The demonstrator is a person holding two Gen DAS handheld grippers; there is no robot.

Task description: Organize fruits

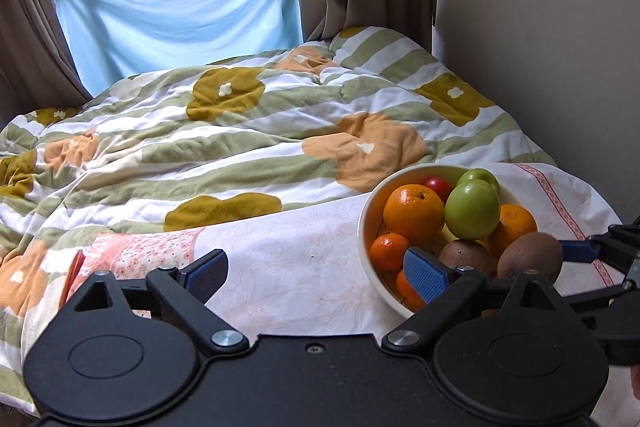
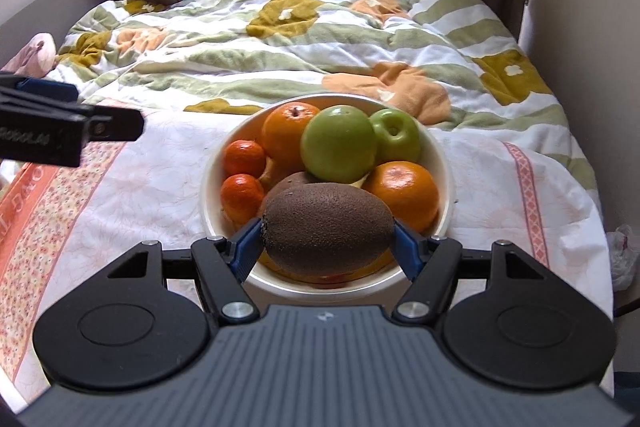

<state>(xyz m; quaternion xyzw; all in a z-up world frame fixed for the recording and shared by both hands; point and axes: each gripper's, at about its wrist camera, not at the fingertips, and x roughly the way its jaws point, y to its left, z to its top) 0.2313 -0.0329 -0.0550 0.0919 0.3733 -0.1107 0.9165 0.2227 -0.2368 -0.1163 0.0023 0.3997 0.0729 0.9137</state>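
Note:
A white bowl (image 2: 208, 187) stands on a floral cloth on the bed, piled with oranges (image 2: 288, 133), two green apples (image 2: 339, 143), small tangerines (image 2: 244, 157) and a brown kiwi (image 2: 292, 181). My right gripper (image 2: 327, 241) is shut on a second kiwi (image 2: 326, 227), held lengthwise between the blue pads just above the bowl's near side. In the left wrist view that held kiwi (image 1: 530, 255) shows at the bowl's (image 1: 362, 227) right side. My left gripper (image 1: 316, 275) is open and holds nothing; it hangs left of the bowl, with its right finger (image 1: 426, 275) overlapping the rim.
A flowered green-striped quilt (image 1: 240, 131) covers the bed behind the bowl. Brown curtains and a blue sheet hang at the window beyond. A wall runs along the right. A white plastic bag (image 2: 622, 255) lies off the bed's right edge.

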